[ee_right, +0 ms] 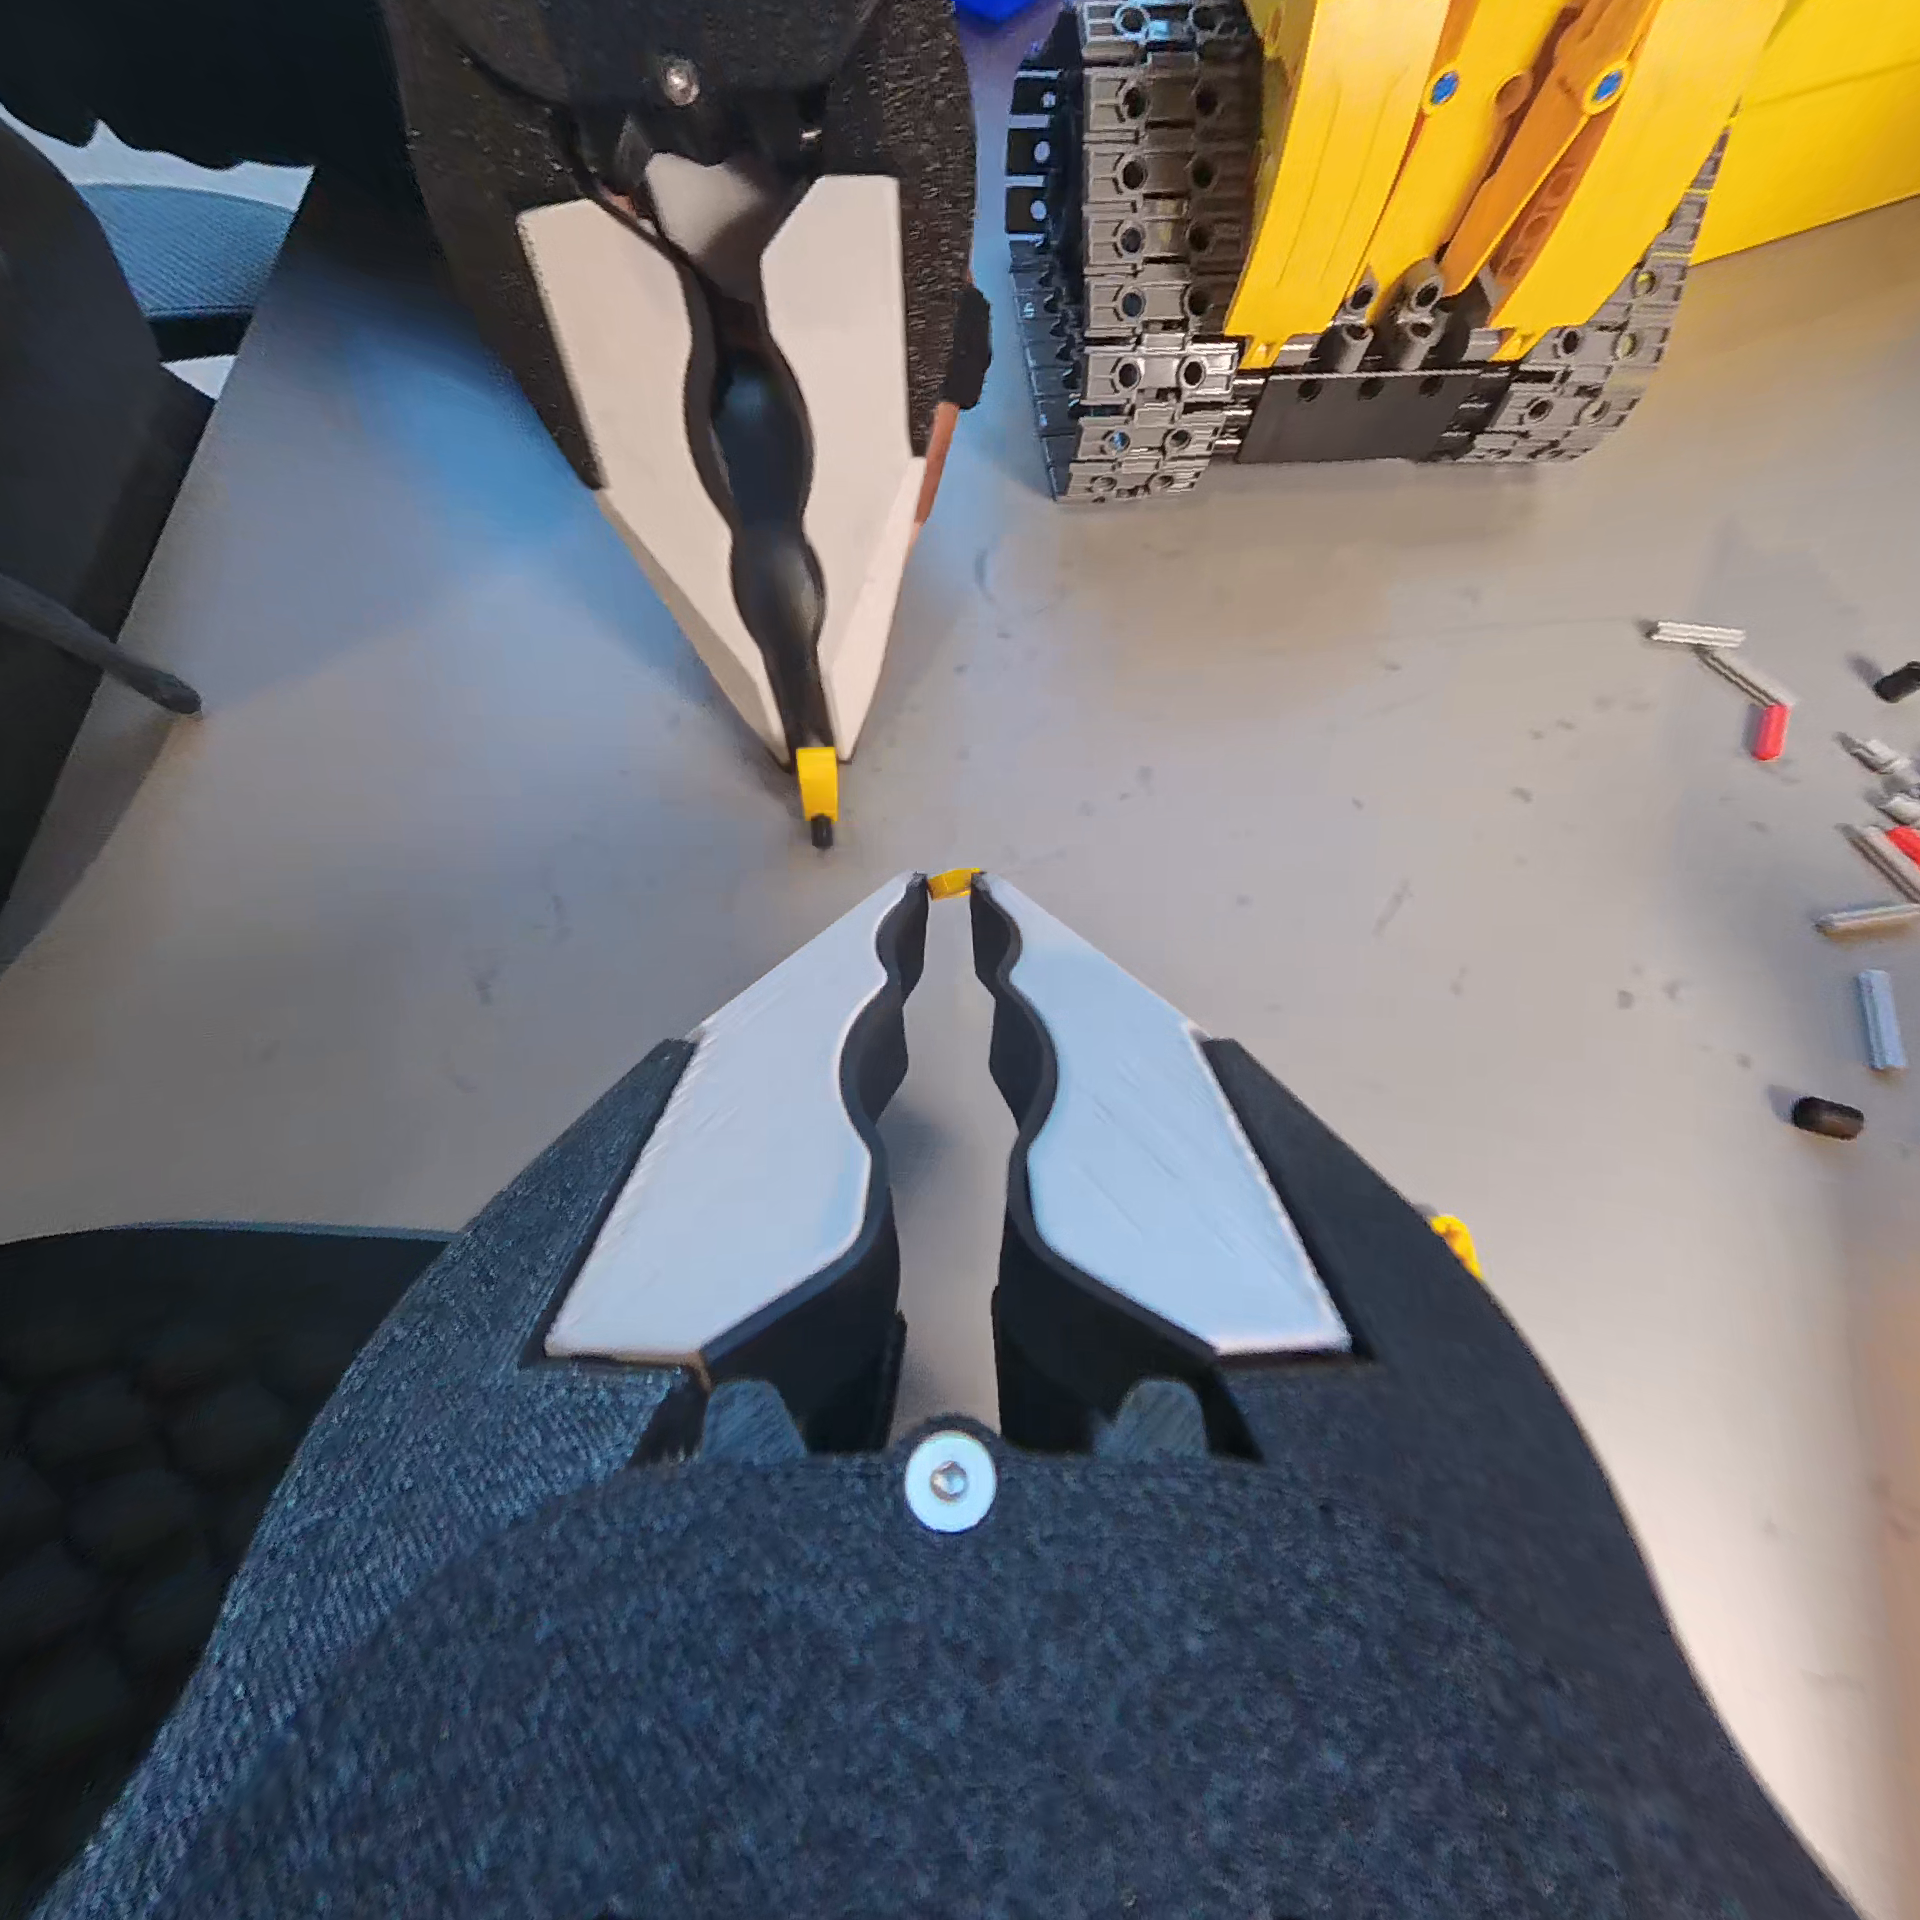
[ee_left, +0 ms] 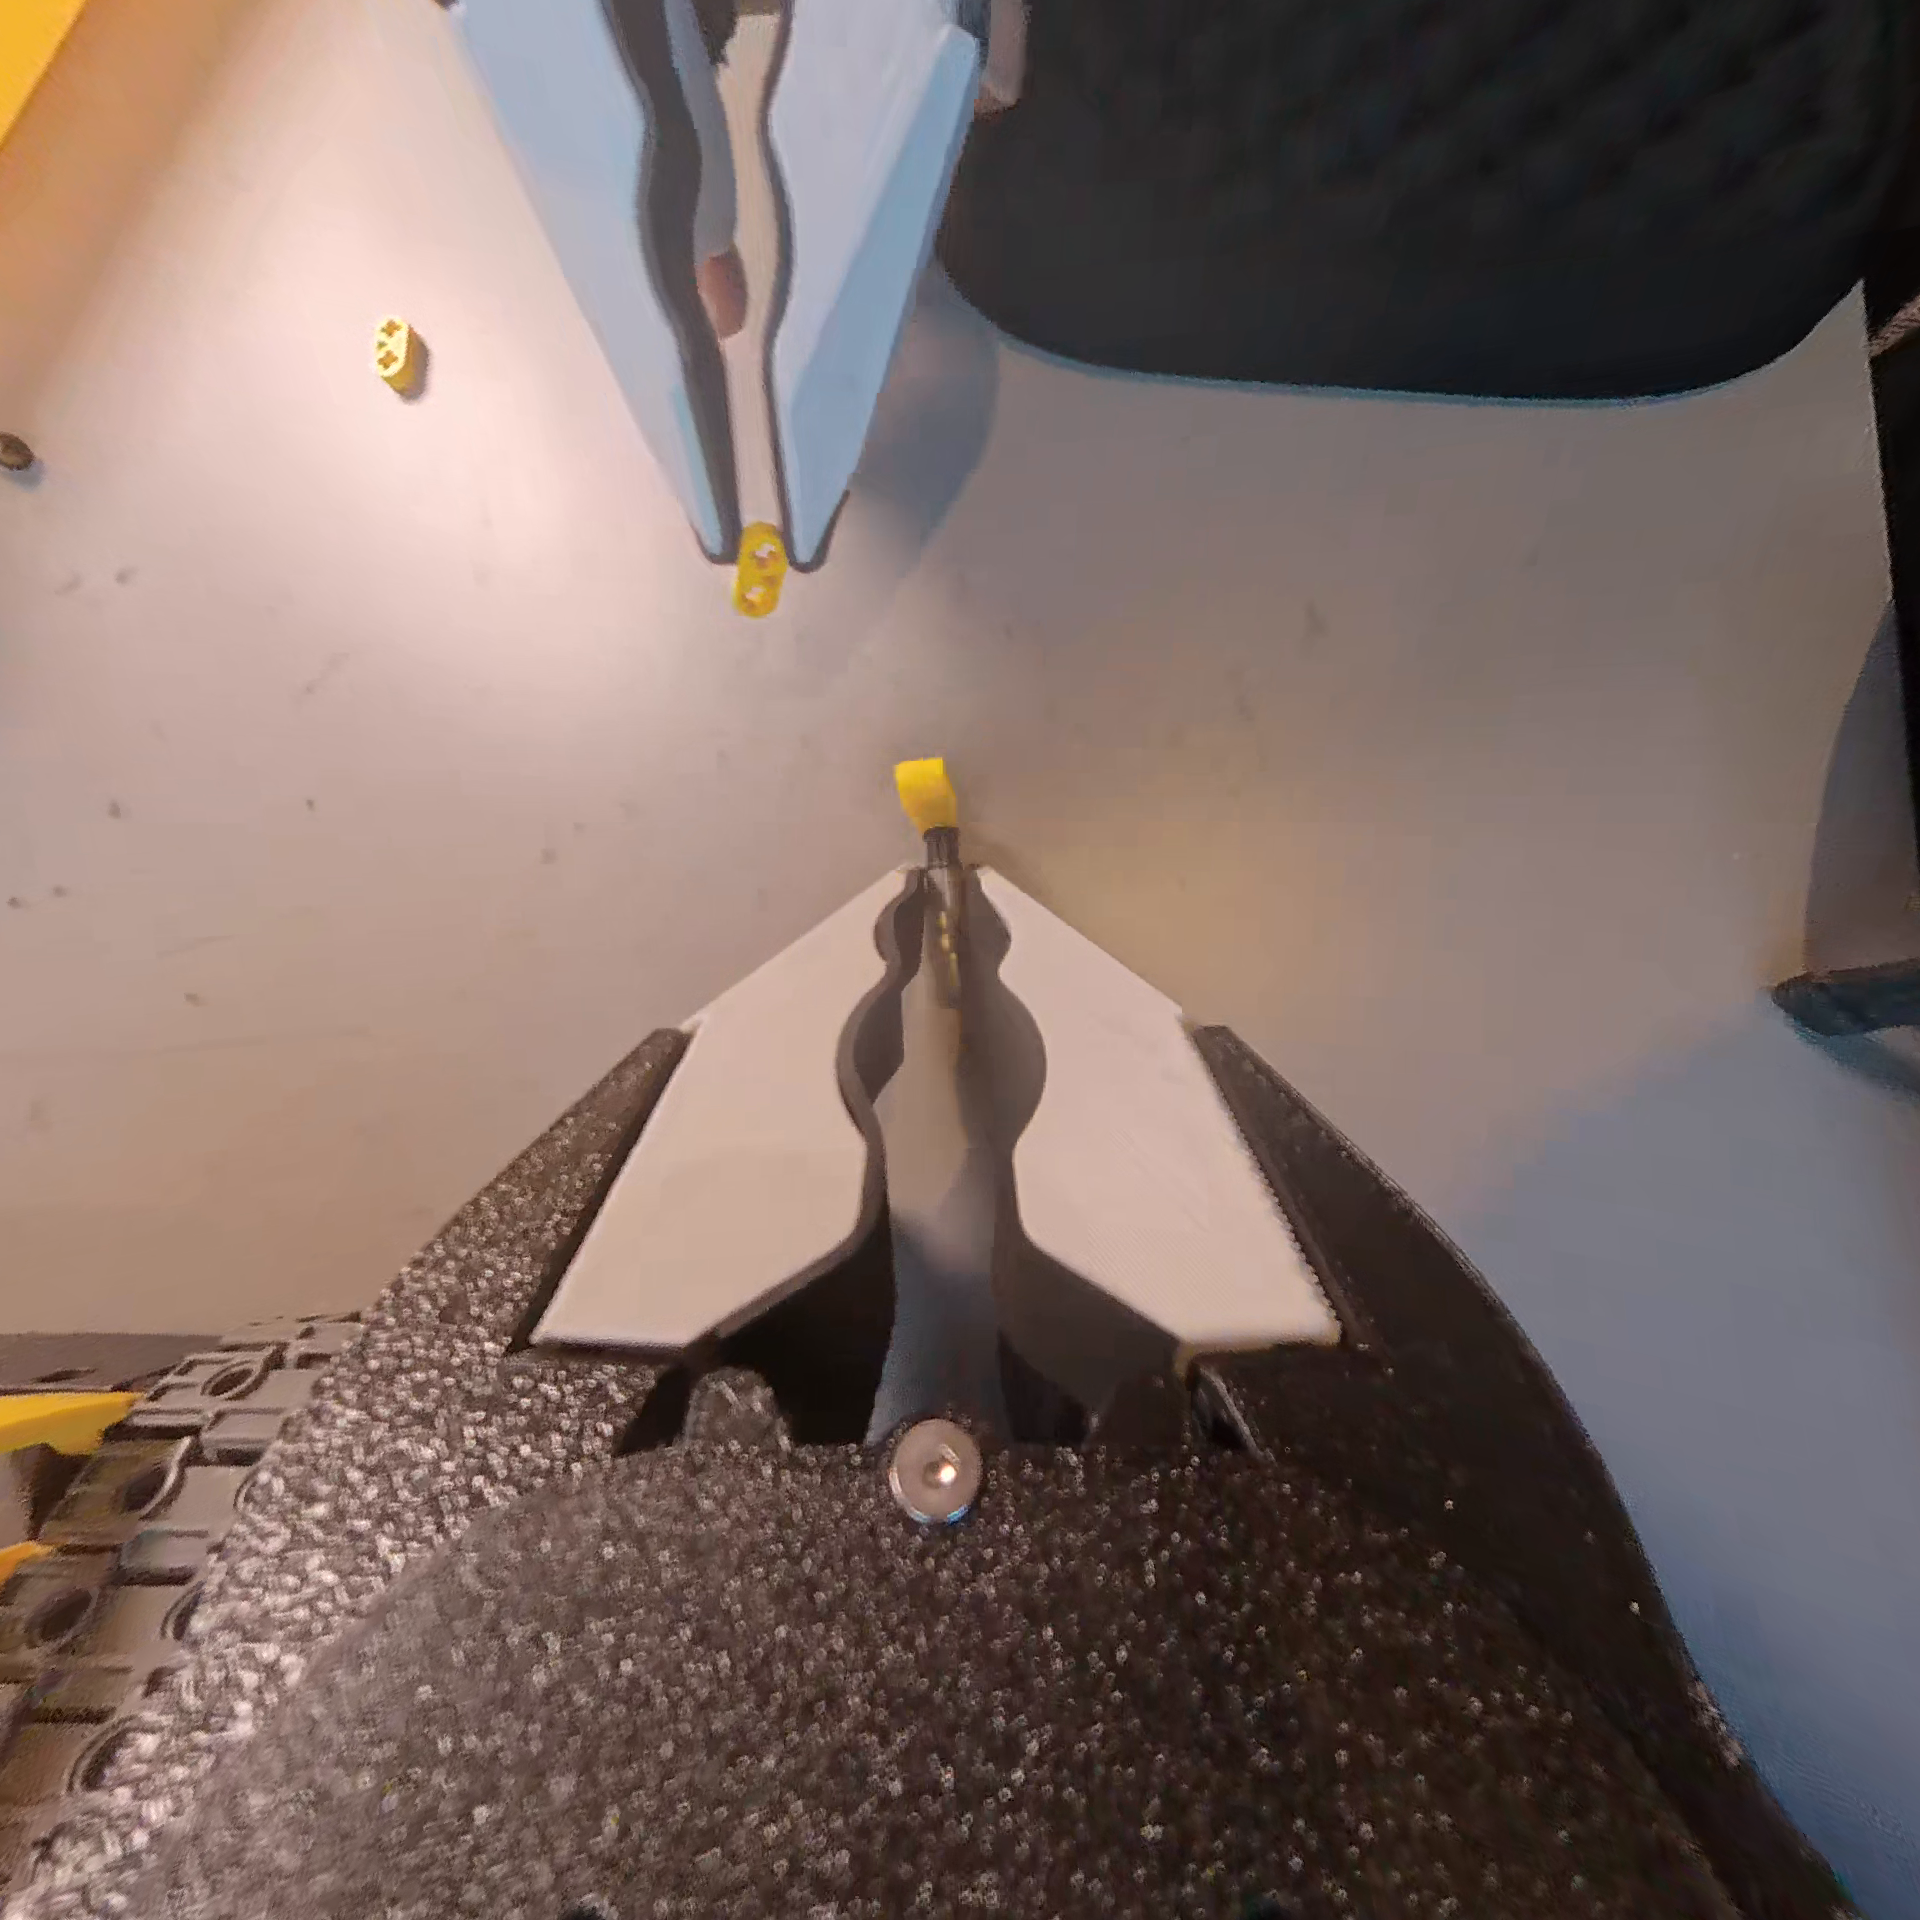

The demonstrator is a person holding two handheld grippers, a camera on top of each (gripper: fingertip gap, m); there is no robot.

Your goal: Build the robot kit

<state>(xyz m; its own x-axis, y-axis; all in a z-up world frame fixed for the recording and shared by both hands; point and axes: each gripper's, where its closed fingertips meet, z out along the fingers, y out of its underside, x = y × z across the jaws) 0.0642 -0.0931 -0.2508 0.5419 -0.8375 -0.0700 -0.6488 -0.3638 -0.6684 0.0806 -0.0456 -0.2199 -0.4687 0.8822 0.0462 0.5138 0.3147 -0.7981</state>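
The left tool (ee_left: pixel 940 871) is pinched shut on a small yellow piece with a black pin (ee_left: pixel 923 795). The yellow end sticks out past the tips, and the black pin runs back between the two fingers. In the right wrist view, this same tool (ee_right: pixel 814 750) comes down from the top. There the yellow piece (ee_right: pixel 817 777) hangs at its tips with the pin pointing down, close above the grey worktop (ee_right: pixel 1247 727).

The right tool (ee_right: pixel 950 881) is closed on a flat yellow link (ee_right: pixel 952 883). Only a thin yellow edge shows between its tips in its own view. In the left wrist view, the right tool (ee_left: pixel 767 551) comes down from the top, and the link (ee_left: pixel 758 580) pokes out past its tips. The link shows two cross-shaped holes. The two tools face each other, tip to tip, near but not touching. The piece with the pin and the link are apart, with bare worktop (ee_left: pixel 1351 727) showing between them.

In the left wrist view, another yellow link (ee_left: pixel 393 355) lies alone on the worktop, far to the left of the right tool. A dark chair (ee_left: pixel 1403 187) sits at the top right.

In the right wrist view, a big model (ee_right: pixel 1351 260) of grey tracks and yellow panels stands at the top right, beside the left tool. Far right, small loose parts (ee_right: pixel 1766 727) lie scattered: grey rods, red bits and black pins.
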